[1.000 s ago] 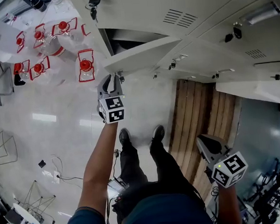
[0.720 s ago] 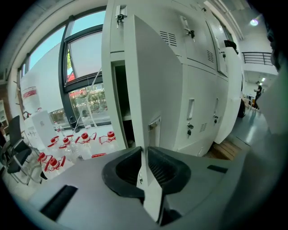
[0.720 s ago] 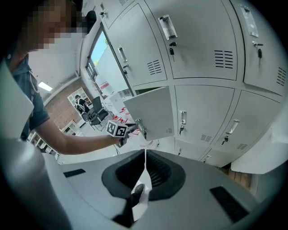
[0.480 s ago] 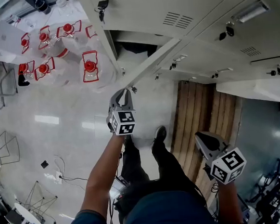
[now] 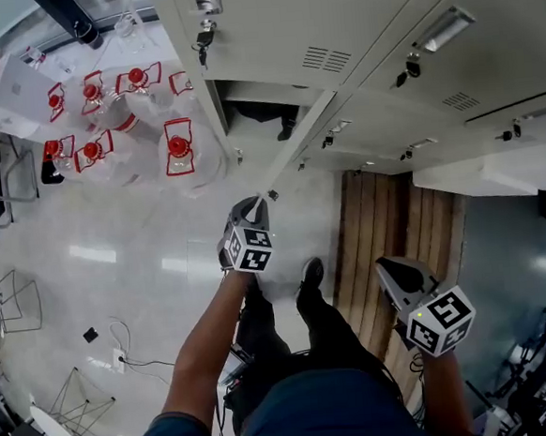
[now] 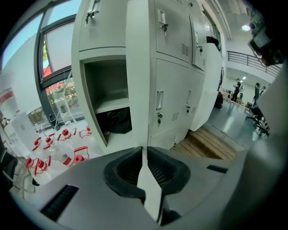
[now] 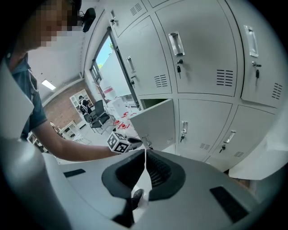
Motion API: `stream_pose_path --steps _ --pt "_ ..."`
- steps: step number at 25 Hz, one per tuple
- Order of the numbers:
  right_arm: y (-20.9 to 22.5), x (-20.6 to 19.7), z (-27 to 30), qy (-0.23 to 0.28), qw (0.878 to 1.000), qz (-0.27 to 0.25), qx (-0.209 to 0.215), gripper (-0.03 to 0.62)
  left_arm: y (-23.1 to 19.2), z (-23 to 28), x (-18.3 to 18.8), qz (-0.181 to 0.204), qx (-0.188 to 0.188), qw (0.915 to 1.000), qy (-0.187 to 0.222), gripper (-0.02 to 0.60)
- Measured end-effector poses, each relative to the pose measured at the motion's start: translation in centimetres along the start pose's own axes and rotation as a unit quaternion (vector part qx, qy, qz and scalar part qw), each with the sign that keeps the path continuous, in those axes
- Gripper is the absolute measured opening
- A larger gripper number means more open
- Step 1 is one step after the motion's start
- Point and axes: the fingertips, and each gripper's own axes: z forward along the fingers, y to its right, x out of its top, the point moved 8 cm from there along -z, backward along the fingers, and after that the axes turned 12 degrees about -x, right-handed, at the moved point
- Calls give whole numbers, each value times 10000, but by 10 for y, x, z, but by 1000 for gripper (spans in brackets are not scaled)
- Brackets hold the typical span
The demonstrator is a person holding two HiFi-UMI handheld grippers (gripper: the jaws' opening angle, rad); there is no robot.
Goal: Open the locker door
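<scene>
The grey locker door [image 5: 301, 142] stands swung out from its open compartment [image 5: 256, 99] and shows almost edge-on. My left gripper [image 5: 253, 204] is at the door's free edge near the latch, its jaws closing with that thin edge pinched between them. In the left gripper view the door [image 6: 137, 67] runs straight down into my left gripper [image 6: 145, 153], and a dark bundle [image 6: 114, 122] lies inside the compartment [image 6: 105, 90]. My right gripper [image 5: 391, 274] hangs low to the right, away from the lockers, shut and holding nothing. In the right gripper view, past my right gripper [image 7: 145, 155], I see the door [image 7: 155, 122] and the left gripper [image 7: 128, 143].
Several clear water jugs with red caps [image 5: 179, 150] stand on the glossy floor left of the lockers. A wooden pallet [image 5: 396, 221] lies in front of the right-hand lockers. Neighbouring locker doors [image 5: 403, 70] are closed, with keys hanging. The person's shoes [image 5: 308, 275] are below the door.
The door has swung further out, from showing its face to nearly edge-on. My left gripper has moved back toward the person with the door's edge. The right gripper has hardly moved.
</scene>
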Motion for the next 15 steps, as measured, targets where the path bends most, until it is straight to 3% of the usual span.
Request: stream_pose_path --steps 5,10,15 --pt "-9 7 -17 148 9999 -44 -44 37 36 3 1 501 -590 9967 -259 35" --pt "-19 18 -37 370 9992 -120 -60 37 48 -8 10 461 -739 9959 -238 29" --pt "-27 26 -54 563 9983 -121 -104 37 53 -41 26 693 -813 9942 -84 25"
